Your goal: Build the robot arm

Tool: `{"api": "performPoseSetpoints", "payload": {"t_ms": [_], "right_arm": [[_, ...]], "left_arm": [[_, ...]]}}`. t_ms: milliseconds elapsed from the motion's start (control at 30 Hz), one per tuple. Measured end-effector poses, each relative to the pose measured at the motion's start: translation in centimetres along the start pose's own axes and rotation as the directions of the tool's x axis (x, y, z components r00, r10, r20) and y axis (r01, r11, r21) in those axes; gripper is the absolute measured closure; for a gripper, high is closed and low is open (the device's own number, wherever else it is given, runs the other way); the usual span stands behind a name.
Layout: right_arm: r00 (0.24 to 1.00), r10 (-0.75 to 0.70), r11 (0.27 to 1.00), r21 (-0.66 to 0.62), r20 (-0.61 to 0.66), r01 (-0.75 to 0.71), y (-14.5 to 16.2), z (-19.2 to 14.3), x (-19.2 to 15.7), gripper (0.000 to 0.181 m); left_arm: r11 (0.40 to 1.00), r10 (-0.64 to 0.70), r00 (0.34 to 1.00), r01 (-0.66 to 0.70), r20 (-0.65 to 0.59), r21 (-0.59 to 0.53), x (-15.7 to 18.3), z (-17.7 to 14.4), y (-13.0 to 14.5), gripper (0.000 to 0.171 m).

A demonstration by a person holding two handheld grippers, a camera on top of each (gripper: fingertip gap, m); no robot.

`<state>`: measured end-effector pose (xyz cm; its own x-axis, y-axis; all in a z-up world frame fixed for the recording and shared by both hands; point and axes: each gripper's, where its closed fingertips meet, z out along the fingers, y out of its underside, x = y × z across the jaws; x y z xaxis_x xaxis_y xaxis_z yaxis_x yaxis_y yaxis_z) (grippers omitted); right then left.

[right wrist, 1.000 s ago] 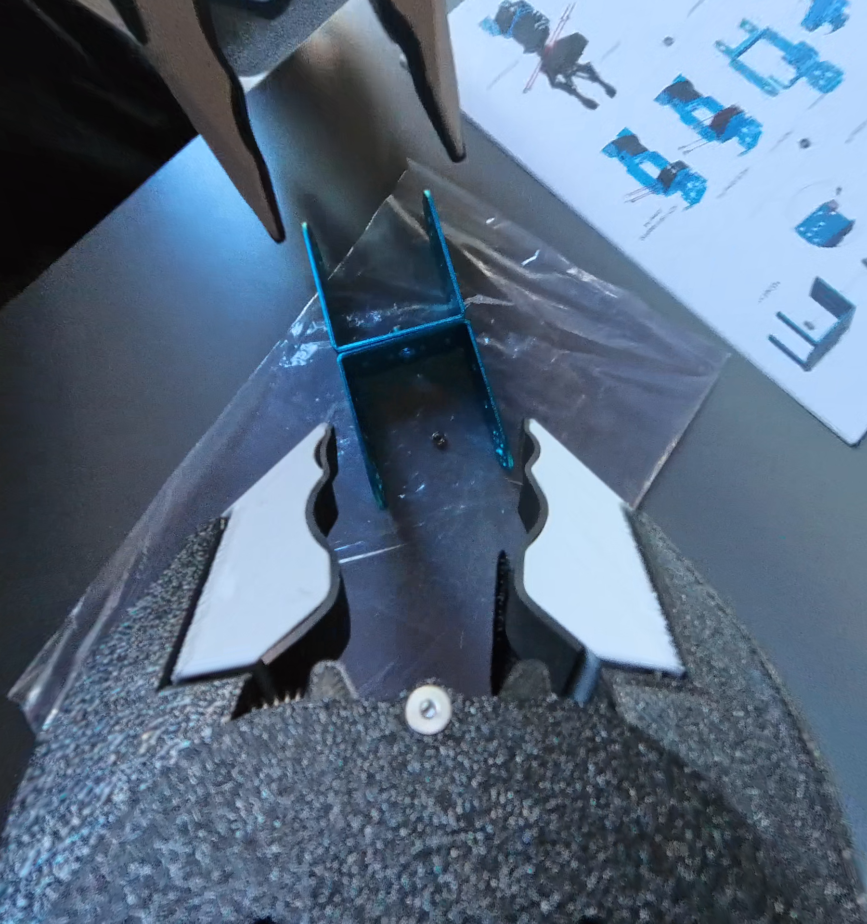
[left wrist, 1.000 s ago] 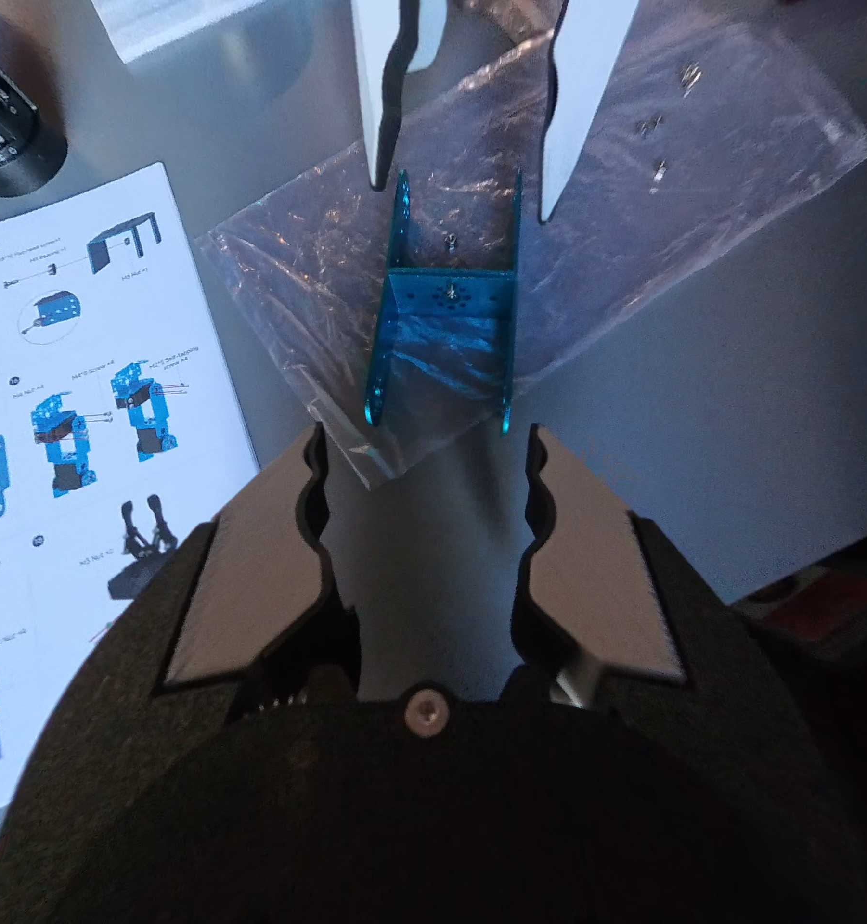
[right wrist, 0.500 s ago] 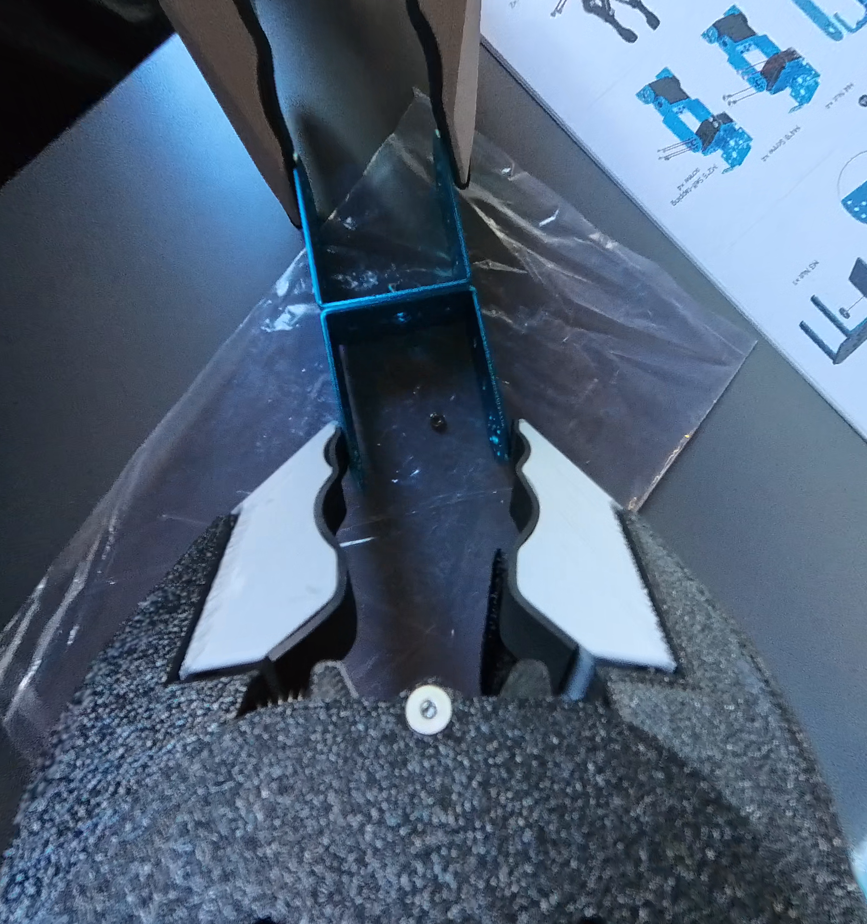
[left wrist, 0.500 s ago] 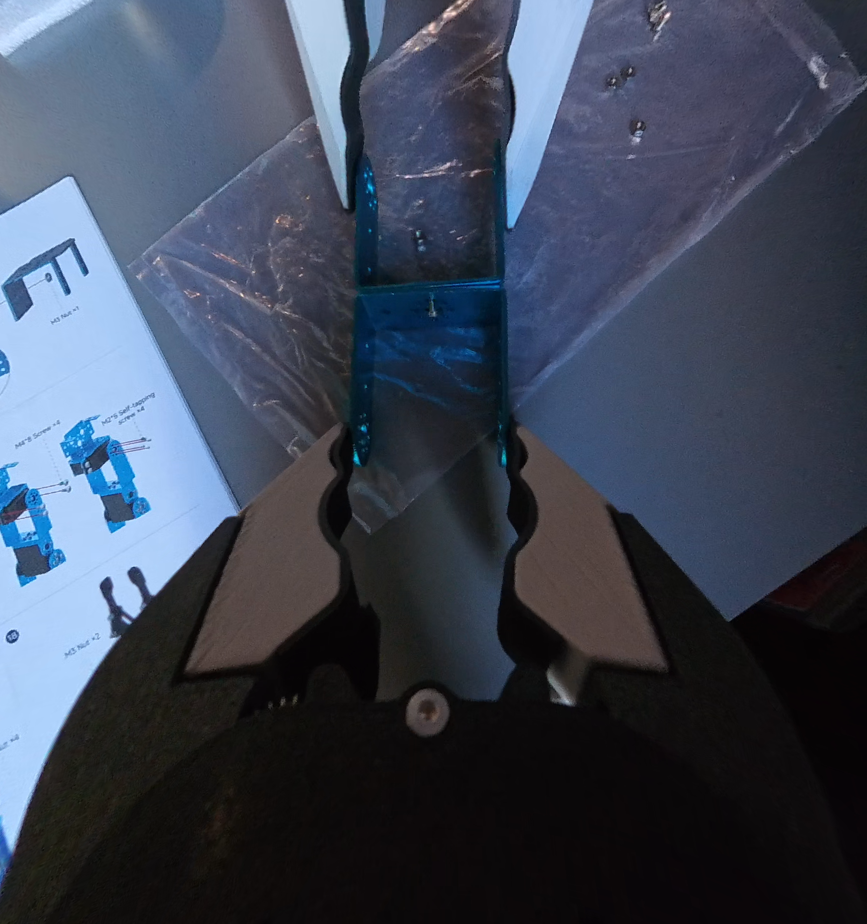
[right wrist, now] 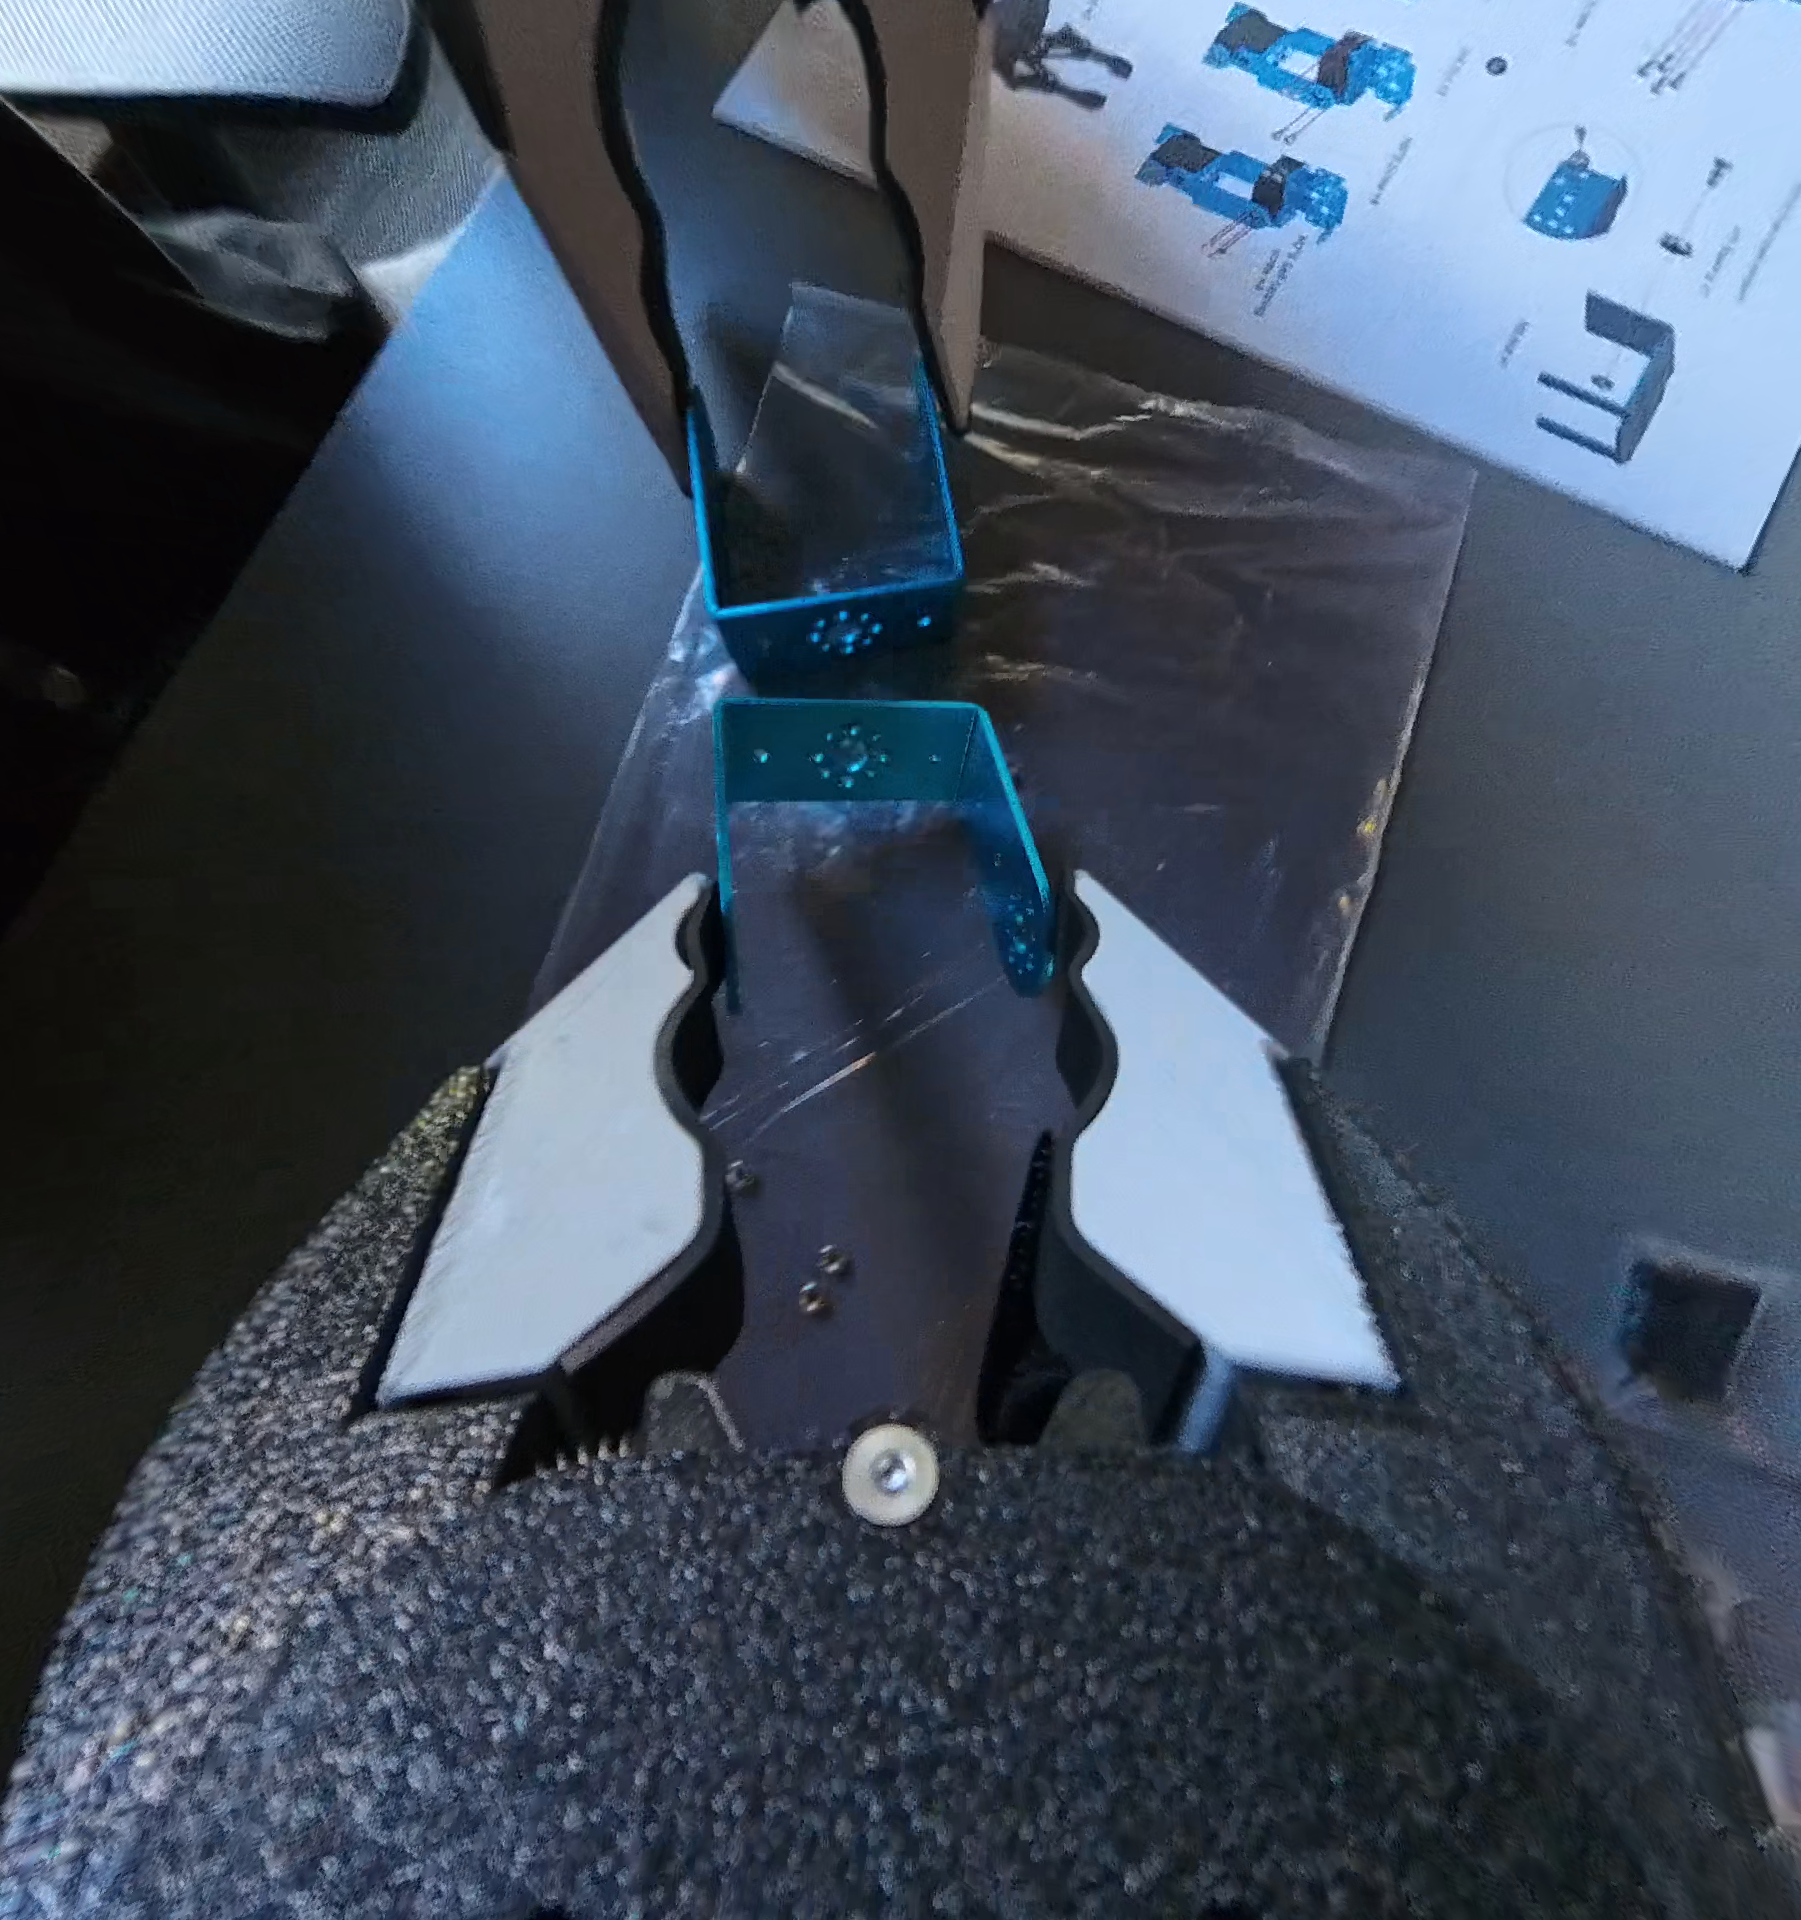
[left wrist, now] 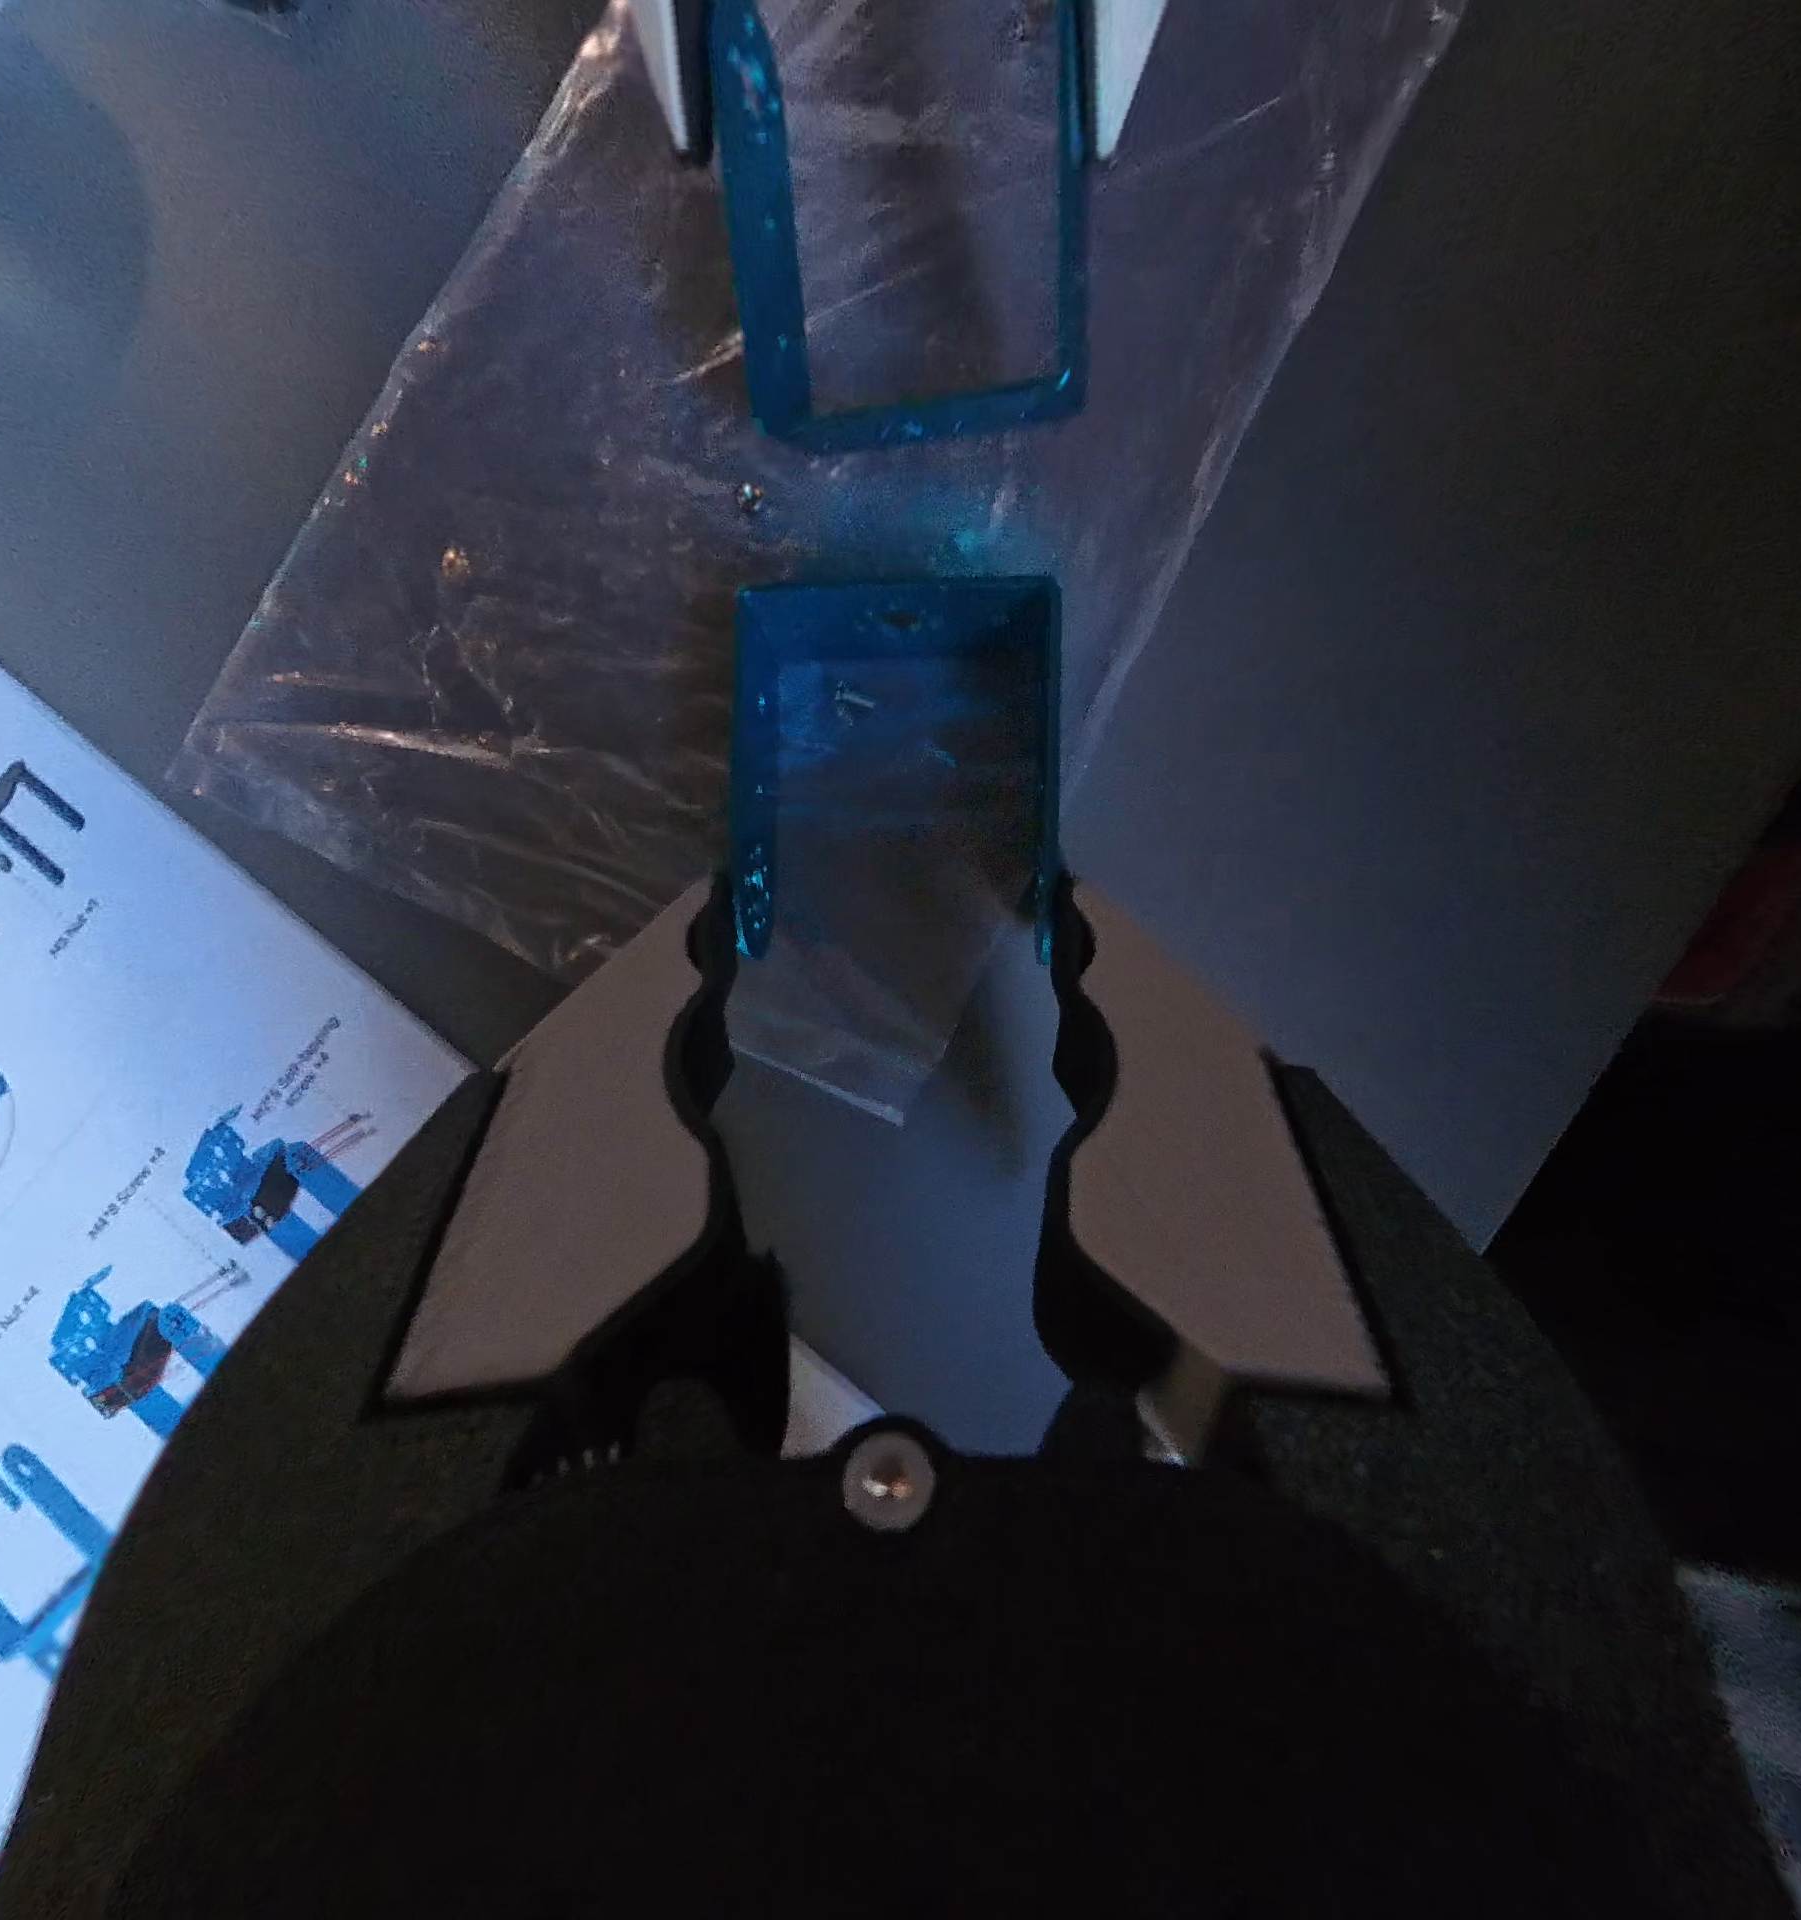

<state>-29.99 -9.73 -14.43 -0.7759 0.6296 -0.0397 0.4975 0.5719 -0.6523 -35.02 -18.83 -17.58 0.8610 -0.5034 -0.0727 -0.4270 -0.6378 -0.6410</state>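
Above a dark grey table [left wrist: 1395, 520], two hand-held grippers face each other, each clamped on its own blue metal bracket. Each bracket is a U-shaped strip with small holes drilled through it.

From the left wrist view, the left gripper [left wrist: 891, 914] pinches the two open ends of the near bracket [left wrist: 896, 707] between its fingertips, jaws narrowed to the bracket's width. That bracket's closed end points away, toward the other gripper. Beyond it, the far bracket [left wrist: 906, 260] is held at the top edge by the pale fingers of the right gripper [left wrist: 896, 94]. The two closed ends face one another with a small gap between them, not touching.

From the right wrist view the same pairing shows mirrored: the right gripper [right wrist: 885, 935] grips the legs of its bracket, and the left gripper holds the other one farther off.

Under both brackets lies a clear plastic bag [left wrist: 460, 644], crinkled and flat on the table. A small screw [left wrist: 748, 499] sits on the bag near the gap. A few more tiny screws [right wrist: 818, 1278] lie between the right gripper's fingers.

A white instruction sheet [left wrist: 96, 1039] with blue diagrams lies just beside the bag.
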Motion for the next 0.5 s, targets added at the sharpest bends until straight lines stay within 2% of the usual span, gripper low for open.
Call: {"api": "performPoseSetpoints", "payload": {"t_ms": [167, 267, 367, 500], "right_arm": [[0.988, 0.081, 0.997, 0.007, -0.135, -0.081, 2.4, -0.6, -0.2, 0.117], [0.982, 0.121, 0.992, -0.011, -0.144, -0.124, 2.8, 0.3, -0.6, 0.117], [0.974, 0.136, 0.984, -0.086, -0.182, -0.154, 3.9, 1.3, -0.5, 0.117], [0.965, 0.164, 0.98, -0.079, -0.206, -0.184, 4.0, 1.2, -0.5, 0.117]], "left_arm": [[0.991, 0.137, 0.99, -0.137, -0.045, 0.003, -1.9, -0.2, -0.4, 0.11], [0.979, 0.204, 0.974, -0.206, -0.102, -0.005, -2.5, 0.5, -0.9, 0.11], [0.96, 0.276, 0.952, -0.279, -0.135, -0.003, -2.6, 1.2, -1.4, 0.11], [0.953, 0.299, 0.938, -0.302, -0.177, 0.013, -2.6, 1.6, -1.9, 0.11]]}}
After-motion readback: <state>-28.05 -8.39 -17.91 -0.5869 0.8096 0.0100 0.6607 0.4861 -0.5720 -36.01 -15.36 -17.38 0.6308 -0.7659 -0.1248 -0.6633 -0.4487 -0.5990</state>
